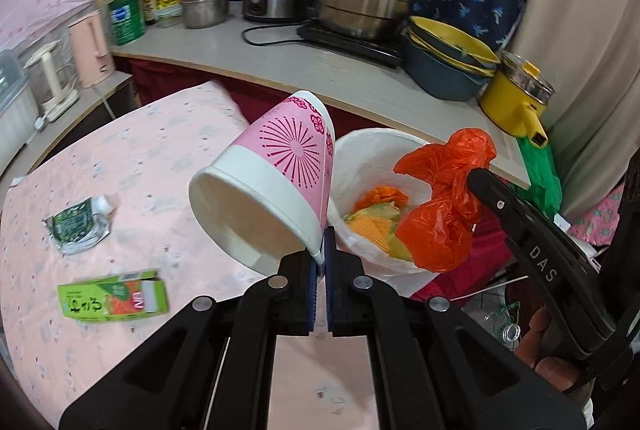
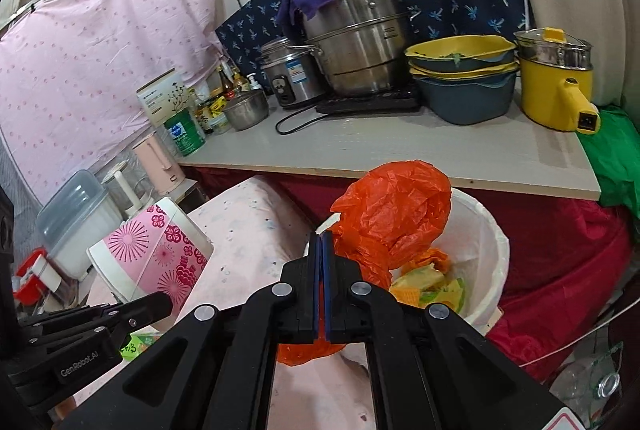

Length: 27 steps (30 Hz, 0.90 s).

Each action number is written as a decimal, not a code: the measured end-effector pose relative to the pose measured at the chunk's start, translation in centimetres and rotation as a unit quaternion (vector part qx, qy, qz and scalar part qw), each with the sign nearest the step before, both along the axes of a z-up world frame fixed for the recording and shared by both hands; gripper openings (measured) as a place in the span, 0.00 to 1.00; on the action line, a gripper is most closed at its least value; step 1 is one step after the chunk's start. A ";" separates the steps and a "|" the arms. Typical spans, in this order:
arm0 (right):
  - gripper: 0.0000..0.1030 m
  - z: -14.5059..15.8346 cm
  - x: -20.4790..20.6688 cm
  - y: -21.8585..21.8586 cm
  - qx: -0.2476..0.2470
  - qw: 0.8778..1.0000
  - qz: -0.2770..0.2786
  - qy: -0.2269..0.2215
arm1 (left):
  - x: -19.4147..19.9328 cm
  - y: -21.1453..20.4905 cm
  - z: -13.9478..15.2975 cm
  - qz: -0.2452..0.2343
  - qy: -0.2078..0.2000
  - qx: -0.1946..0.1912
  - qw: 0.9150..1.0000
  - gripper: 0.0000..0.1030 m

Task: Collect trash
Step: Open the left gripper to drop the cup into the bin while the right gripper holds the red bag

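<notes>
Both loads hang over the white bin (image 2: pixel 486 250): the left gripper (image 1: pixel 323 250) has its fingers clamped on the pink paper cup (image 1: pixel 272 182), the right gripper (image 2: pixel 322 258) on the orange bag (image 2: pixel 394 214). Wrappers already lie inside, apparently. At nine o'clock on the table (image 1: pixel 160 158), a green carton (image 1: pixel 114 300) and a crumpled sachet (image 1: pixel 78 228) remain.

Open bin (image 2: pixel 498 250) beside counter edge (image 2: pixel 400 176)

A pink spotted cloth (image 1: pixel 168 166) is spread over the table. 2 pieces of trash are seen lying on it: a squashed green pouch (image 1: pixel 78 226) and, nearer, a flattened green carton (image 1: pixel 114 296).
</notes>
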State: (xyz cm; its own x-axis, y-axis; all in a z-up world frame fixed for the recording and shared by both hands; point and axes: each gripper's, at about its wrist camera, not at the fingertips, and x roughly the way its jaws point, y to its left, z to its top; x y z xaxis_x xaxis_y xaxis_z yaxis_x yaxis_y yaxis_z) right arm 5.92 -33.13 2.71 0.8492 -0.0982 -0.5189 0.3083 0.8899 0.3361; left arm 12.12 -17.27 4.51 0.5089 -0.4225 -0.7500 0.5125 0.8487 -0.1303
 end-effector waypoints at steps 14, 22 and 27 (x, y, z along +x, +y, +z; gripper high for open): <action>0.01 -2.8 -1.5 -5.7 0.026 0.998 -0.055 0.014 | 0.5 -6.9 -2.0 -0.052 0.016 0.026 0.998 0.03; 0.01 -4.1 -0.9 -7.0 0.033 0.997 -0.064 0.024 | 1.8 -9.4 -3.4 -0.070 0.029 0.033 0.997 0.03; 0.01 -4.6 -0.3 -7.6 0.036 0.997 -0.066 0.029 | 3.1 -10.2 -4.2 -0.071 0.043 0.017 0.996 0.05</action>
